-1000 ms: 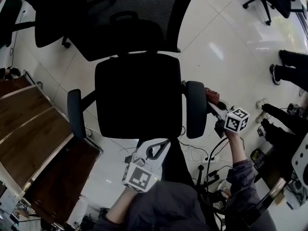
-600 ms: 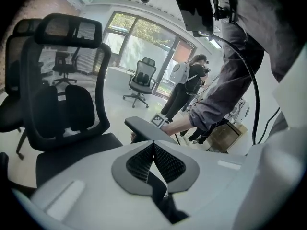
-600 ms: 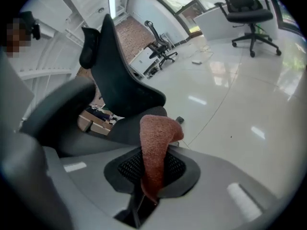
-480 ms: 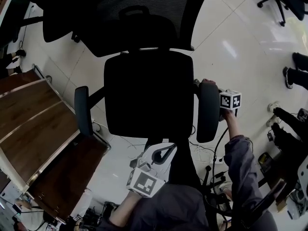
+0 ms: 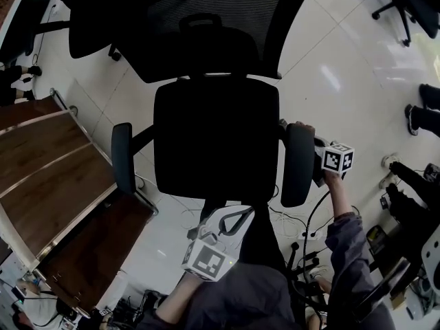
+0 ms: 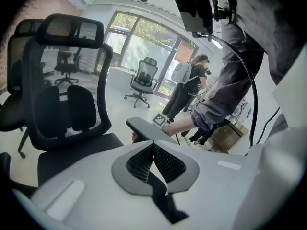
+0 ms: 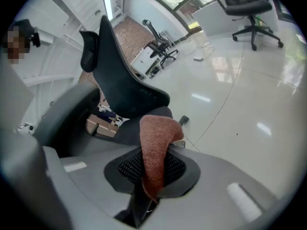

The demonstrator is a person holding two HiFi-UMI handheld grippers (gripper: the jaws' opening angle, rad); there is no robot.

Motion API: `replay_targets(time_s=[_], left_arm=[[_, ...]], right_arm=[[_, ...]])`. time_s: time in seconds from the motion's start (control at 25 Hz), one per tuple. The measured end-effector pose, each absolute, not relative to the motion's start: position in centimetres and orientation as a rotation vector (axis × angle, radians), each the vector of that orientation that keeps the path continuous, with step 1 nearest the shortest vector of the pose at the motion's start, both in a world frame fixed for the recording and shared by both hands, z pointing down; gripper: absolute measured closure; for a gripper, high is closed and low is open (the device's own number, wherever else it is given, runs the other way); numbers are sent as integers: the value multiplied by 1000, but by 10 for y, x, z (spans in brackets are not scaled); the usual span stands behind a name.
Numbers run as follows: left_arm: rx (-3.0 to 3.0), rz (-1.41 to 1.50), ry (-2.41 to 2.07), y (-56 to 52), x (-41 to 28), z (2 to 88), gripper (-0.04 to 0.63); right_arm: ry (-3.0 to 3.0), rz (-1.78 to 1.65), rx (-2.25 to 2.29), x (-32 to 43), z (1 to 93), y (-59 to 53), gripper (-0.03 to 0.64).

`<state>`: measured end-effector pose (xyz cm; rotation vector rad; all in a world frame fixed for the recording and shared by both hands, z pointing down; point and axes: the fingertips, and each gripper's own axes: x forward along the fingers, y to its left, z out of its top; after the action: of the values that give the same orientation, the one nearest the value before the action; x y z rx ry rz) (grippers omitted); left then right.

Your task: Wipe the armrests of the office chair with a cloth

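The black office chair (image 5: 216,139) stands in the middle of the head view on a white tiled floor (image 5: 330,60), with its backrest at the far side. The cloth (image 5: 302,127), of red-brown colour, is at the far end of the chair's right armrest (image 5: 297,165) and seems to touch its outer corner there.

The right gripper (image 5: 313,143) is just to the right of this armrest. In the right gripper view its jaws are clamped on the cloth (image 7: 154,133), which stands up between the two pads and folds over at the top. The chair's backrest (image 7: 120,83) rises behind it.

The left gripper (image 5: 227,215) is at the near edge of the seat, well apart from the left armrest (image 5: 122,158). In the left gripper view its jaws (image 6: 153,145) are pressed together with nothing between them. The right armrest (image 6: 144,128) shows just beyond them.

A wooden desk (image 5: 48,184) stands to the left of the chair. Far behind, near the windows, there is another office chair (image 6: 143,80), and a person (image 6: 184,87) stands to the right of it.
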<state>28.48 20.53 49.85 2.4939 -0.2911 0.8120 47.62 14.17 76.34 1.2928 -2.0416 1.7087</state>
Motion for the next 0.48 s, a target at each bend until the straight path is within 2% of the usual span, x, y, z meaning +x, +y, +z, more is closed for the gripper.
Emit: replay_targets(time_s=[0.32,0.48], left_arm=[[2550,742,-274,202,267,483,580],[2578,706,-237,198,249,477,580]], right_arm=[[-2093,1489,1593,506,623,162,561],[-2142,1345,1737,489,550,151,561]])
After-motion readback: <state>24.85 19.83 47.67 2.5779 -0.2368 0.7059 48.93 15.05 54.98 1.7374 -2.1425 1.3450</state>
